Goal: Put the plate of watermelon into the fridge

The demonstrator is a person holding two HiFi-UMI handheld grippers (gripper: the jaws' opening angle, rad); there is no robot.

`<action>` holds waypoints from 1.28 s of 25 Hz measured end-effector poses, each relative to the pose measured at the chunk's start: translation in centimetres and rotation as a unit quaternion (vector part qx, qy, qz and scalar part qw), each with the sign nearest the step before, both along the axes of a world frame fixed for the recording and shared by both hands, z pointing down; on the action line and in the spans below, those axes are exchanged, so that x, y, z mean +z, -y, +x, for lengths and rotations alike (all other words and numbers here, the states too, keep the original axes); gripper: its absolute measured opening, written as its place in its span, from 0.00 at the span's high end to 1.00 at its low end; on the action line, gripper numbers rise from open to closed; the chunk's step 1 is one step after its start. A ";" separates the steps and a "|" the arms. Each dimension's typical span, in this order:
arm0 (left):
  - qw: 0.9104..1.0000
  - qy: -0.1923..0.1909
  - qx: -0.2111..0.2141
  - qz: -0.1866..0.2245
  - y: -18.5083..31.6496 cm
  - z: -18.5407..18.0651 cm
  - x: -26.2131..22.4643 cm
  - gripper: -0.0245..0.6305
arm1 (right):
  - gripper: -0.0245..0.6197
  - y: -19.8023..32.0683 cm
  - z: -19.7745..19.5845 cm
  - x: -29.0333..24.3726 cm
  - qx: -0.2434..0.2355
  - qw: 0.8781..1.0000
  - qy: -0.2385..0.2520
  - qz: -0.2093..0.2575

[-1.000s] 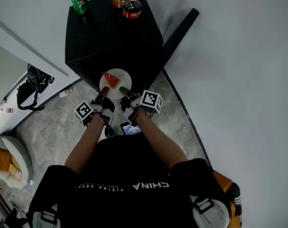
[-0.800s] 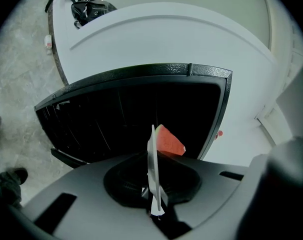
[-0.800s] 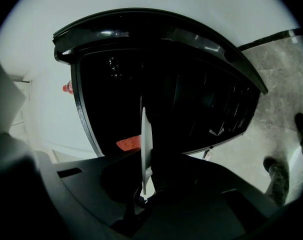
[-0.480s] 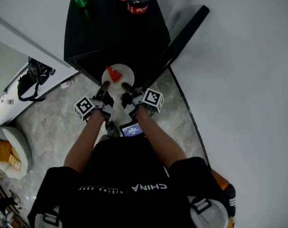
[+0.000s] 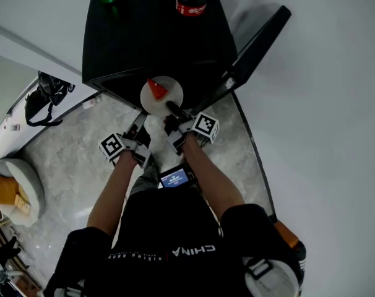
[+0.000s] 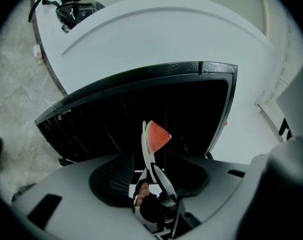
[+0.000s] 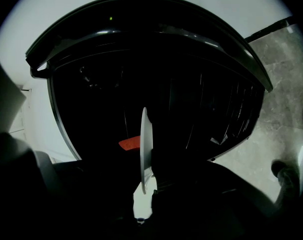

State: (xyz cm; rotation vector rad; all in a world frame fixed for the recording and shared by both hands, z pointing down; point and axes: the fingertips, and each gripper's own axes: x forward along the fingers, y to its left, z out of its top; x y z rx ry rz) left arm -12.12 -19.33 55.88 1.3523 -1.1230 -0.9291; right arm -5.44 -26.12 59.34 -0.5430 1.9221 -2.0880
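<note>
Overhead, in the head view, the plate (image 5: 170, 99) with its watermelon (image 5: 156, 89) wedge sat at the open mouth of the black fridge (image 5: 144, 36). The right gripper (image 5: 173, 111) was clamped on its near rim, and the left gripper (image 5: 138, 122) was just beside it. In the left gripper view, that gripper's jaws were opening, with the rim between them but not pressed. In the right gripper view, the pads pinched the plate edge-on. I judged it stiff, smooth and breakable. A single rim grip risked tipping, so it needed keeping level or the loose wedge would slide.
</note>
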 end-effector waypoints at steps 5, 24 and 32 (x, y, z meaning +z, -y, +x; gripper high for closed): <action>1.000 -0.003 0.018 -0.006 0.4 0.3 1.9 0.70 | 0.92 1.6 -0.9 2.3 0.007 1.000 -0.010 -0.005; 0.998 0.013 0.041 -0.048 2.3 0.6 11.0 0.70 | 0.92 8.0 -4.6 12.1 0.054 0.998 -0.024 -0.024; 0.997 0.027 0.041 -0.058 3.5 1.1 12.7 0.70 | 0.92 9.2 -5.5 12.2 0.030 0.997 -0.069 0.008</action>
